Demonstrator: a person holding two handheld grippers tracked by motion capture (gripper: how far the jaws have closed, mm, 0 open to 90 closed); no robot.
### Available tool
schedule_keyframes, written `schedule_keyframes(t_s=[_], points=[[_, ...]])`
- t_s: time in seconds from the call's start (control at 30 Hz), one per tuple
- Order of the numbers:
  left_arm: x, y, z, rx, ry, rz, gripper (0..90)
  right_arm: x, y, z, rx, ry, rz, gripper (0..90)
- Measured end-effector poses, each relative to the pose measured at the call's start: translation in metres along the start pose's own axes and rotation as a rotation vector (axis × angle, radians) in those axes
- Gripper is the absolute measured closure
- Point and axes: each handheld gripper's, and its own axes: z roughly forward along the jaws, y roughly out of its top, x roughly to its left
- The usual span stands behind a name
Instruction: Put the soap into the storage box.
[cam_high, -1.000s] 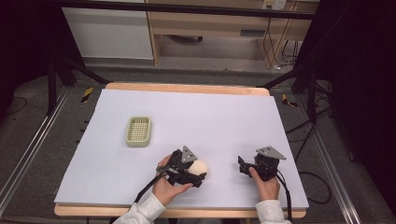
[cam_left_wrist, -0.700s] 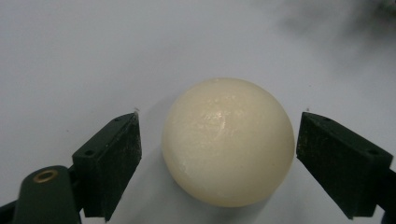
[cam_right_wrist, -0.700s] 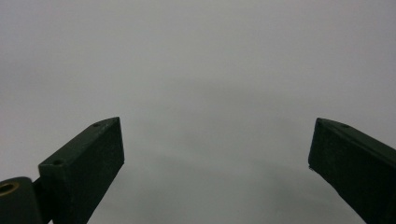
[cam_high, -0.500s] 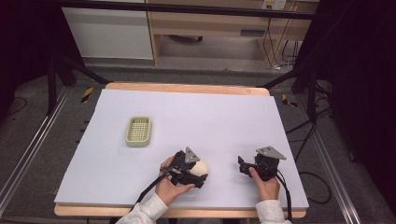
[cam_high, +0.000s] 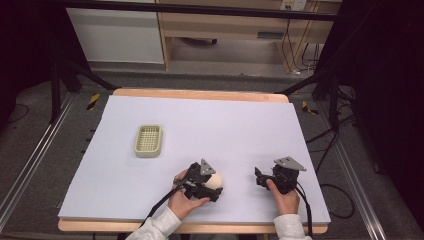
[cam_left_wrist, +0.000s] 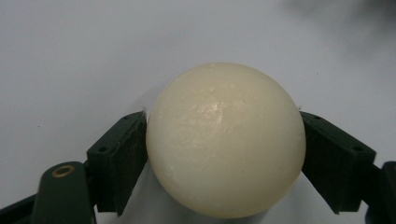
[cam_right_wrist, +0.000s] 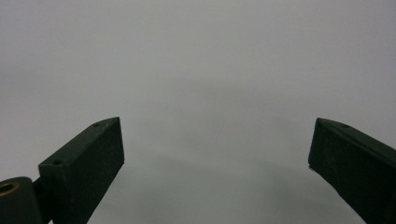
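The table (cam_high: 150, 95) carries a pale lilac sheet (cam_high: 225, 125) that covers nearly all of its top. Near the front edge, right of the middle, my right gripper (cam_high: 260, 178) rests low over the sheet with its jaws spread wide and nothing between them. My left gripper (cam_high: 216, 186) sits near the front edge, about midway along it, and both its jaws press against the sides of a cream-coloured ball (cam_left_wrist: 226, 140). A small pale green slotted tray (cam_high: 148, 140) lies on the left half of the sheet, well apart from both grippers. The ball (cam_high: 215, 181) sits just above the sheet.
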Motion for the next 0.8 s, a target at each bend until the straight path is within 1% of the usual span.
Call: schedule_keyframes(t_s=[0.1,0.4,0.43,0.7,0.8], points=[[-0.0011,0.0002,0.0007,0.0,0.002,-0.001,21.8,-0.0001,0.0,0.0001,0.001,0.0,0.001,3.9],[-0.0018,0.0006,0.001,0.0,0.008,0.003,22.3,0.0,0.0001,-0.0001,0.001,0.002,0.004,3.8],[-0.0021,0.0004,0.0009,0.0,0.011,0.008,22.3,-0.0002,0.0,0.0001,0.001,0.001,0.001,3.9],[-0.0011,0.0009,-0.0012,0.009,0.029,0.009,22.5,-0.0001,0.0001,-0.0003,-0.001,0.002,0.003,3.9],[0.0002,0.0006,-0.0032,0.013,0.021,0.012,22.5,-0.0001,0.0001,-0.0002,0.0,0.004,0.004,3.9]])
